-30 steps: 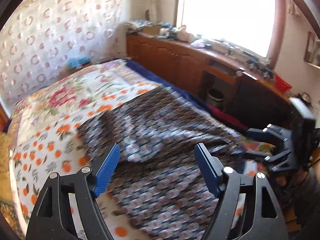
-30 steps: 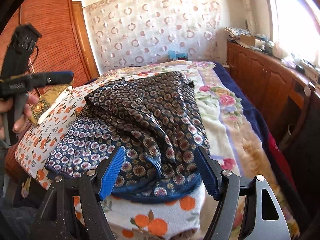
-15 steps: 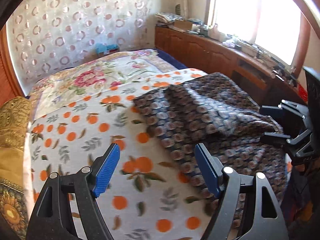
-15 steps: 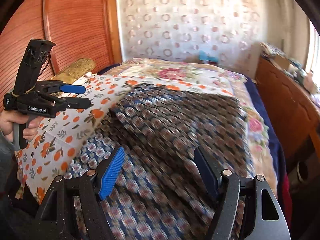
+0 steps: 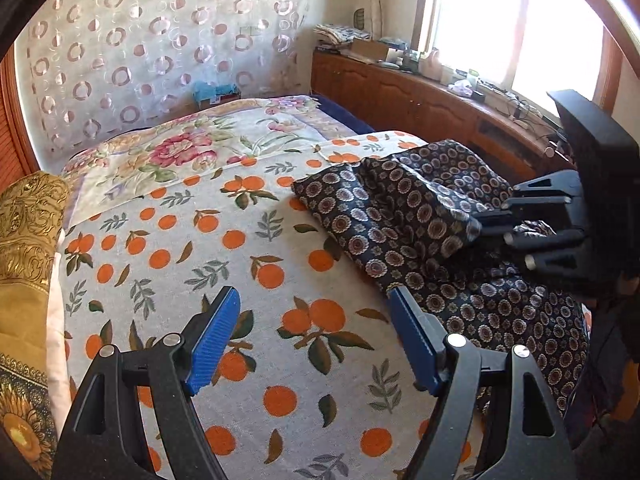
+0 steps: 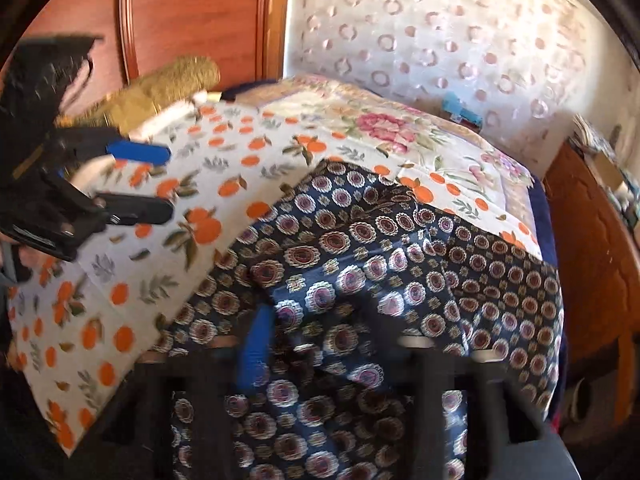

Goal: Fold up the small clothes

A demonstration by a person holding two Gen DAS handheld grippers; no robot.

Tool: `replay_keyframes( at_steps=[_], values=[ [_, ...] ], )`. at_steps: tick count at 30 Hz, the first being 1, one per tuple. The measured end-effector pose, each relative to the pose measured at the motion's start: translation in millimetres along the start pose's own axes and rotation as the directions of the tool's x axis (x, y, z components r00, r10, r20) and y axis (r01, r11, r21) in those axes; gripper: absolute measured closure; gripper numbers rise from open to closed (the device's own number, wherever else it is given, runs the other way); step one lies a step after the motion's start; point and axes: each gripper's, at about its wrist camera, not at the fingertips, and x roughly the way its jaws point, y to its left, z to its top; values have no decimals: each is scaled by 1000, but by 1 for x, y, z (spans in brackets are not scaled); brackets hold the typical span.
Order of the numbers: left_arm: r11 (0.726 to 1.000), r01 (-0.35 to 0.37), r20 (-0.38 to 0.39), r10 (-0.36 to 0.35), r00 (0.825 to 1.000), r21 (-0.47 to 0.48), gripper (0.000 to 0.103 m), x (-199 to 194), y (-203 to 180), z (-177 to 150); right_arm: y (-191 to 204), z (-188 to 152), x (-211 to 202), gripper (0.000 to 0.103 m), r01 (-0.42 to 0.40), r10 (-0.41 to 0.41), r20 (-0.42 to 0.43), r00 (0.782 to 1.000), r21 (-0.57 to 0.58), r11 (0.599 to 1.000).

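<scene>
Dark patterned garment [image 5: 404, 220] lies rumpled on the orange-print bedspread [image 5: 224, 264], right gripper [image 6: 320, 344] jaws just closing on its near edge, apparently to lift a fold, left gripper [image 5: 312, 336] open, empty beside it.

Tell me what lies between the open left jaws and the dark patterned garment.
Only bare orange-print sheet separates the left gripper from the garment, per the left wrist view.

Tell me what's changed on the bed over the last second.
The right gripper has just been closing and now pinches the dark patterned garment. The left gripper swung off the garment to over the orange-print sheet, jaws open and empty as before. The garment stays bunched.
</scene>
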Motion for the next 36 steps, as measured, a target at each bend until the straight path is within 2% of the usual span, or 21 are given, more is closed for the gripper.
replay_keyframes(
  at_steps=[4,8,10,12,14,15,16,17,18,19,22,24,27,30,32,36],
  values=[
    [999,33,0,-33,999,12,25,3,-8,5,-33,9,-5,99,-23,23,3,1000,26,999],
    [998,59,-10,-59,998,29,25,10,-18,11,-91,17,-23,99,13,-15,28,999,94,995],
    [997,68,-19,-67,998,37,25,15,-23,14,-120,19,-27,99,57,-61,34,998,119,991],
    [997,75,-30,-73,997,37,25,21,-28,15,-151,22,-22,99,104,-108,15,994,155,982],
    [996,85,-45,-83,996,40,25,27,-33,14,-180,20,-7,99,113,-106,-41,993,212,971],
    [995,87,-55,-84,995,46,25,31,-37,13,-191,17,-1,96,139,-130,-54,990,234,962],
    [995,87,-62,-84,995,51,25,35,-38,12,-200,15,3,85,157,-145,-65,987,254,954],
    [995,85,-71,-81,994,59,25,38,-40,11,-205,14,8,79,174,-159,-79,984,268,948],
    [994,83,-81,-77,994,65,25,43,-42,10,-207,12,11,68,196,-177,-90,980,278,940],
    [994,82,-91,-76,993,67,25,46,-43,8,-209,11,11,64,214,-196,-89,976,286,934],
    [995,80,-114,-72,991,68,25,55,-44,7,-203,8,14,58,235,-220,-86,972,294,926],
    [995,79,-123,-70,990,65,25,57,-44,5,-199,4,11,57,264,-250,-84,965,294,919],
    [995,69,-114,-61,992,74,25,59,-45,3,-193,0,2,58,250,-241,-71,968,313,916],
    [994,46,-113,-35,993,98,25,61,-49,2,-186,-10,-7,58,202,-192,-64,979,301,932],
    [993,40,-117,-27,993,109,23,61,-50,1,-186,-16,-17,58,197,-190,-54,980,309,930],
    [991,21,-122,-5,993,133,22,62,-54,1,-172,-27,-42,58,133,-141,-1,990,332,934]
  ],
)
